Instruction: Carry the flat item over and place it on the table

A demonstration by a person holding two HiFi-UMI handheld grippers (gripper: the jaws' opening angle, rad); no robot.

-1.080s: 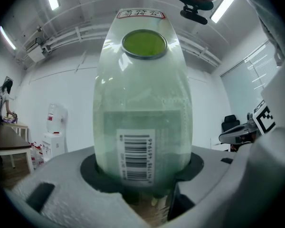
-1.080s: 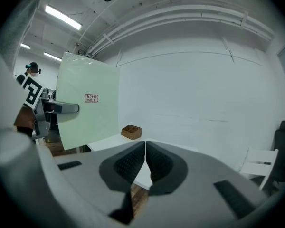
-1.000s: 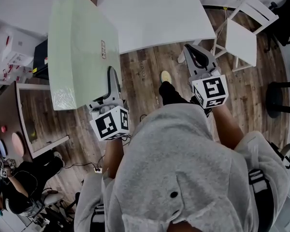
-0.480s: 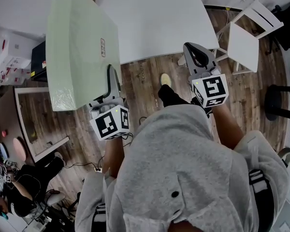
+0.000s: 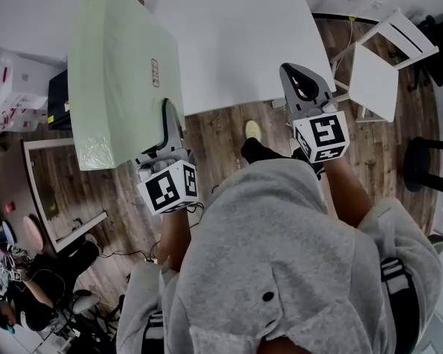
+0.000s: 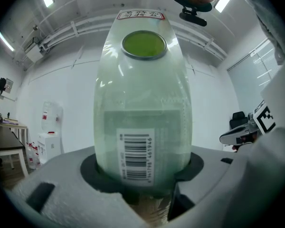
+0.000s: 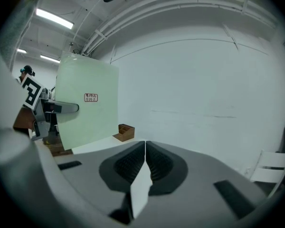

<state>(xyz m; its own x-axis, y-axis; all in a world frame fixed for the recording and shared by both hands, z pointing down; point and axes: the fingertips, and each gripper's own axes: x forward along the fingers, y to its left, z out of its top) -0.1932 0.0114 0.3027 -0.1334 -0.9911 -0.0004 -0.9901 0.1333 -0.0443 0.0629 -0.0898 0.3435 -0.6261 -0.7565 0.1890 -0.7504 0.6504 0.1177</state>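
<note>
White tabletop (image 5: 236,28) sits straight ahead of the person, mostly bare. The flat item (image 5: 114,80), a big pale green wrapped panel, is up off the floor on its edge at the tabletop's left side and not lying on it. White chair (image 5: 376,68) stands off to the right. Left claw (image 5: 168,127) is clamped on the panel's near edge, jaws spread to its thickness. Right claw (image 5: 301,87) is pinched together on nothing, at the tabletop's near edge and well apart from the panel. Small wooden organiser (image 7: 124,132) sits near the far left corner. Barcode sticker (image 6: 137,156) shows on the gripped edge. Step looks like the carry, near its end. The next move calls for swinging the panel over the bare top, tipping it flat, lowering it, then letting go. With only one claw gripping, the panel may swing.
</note>
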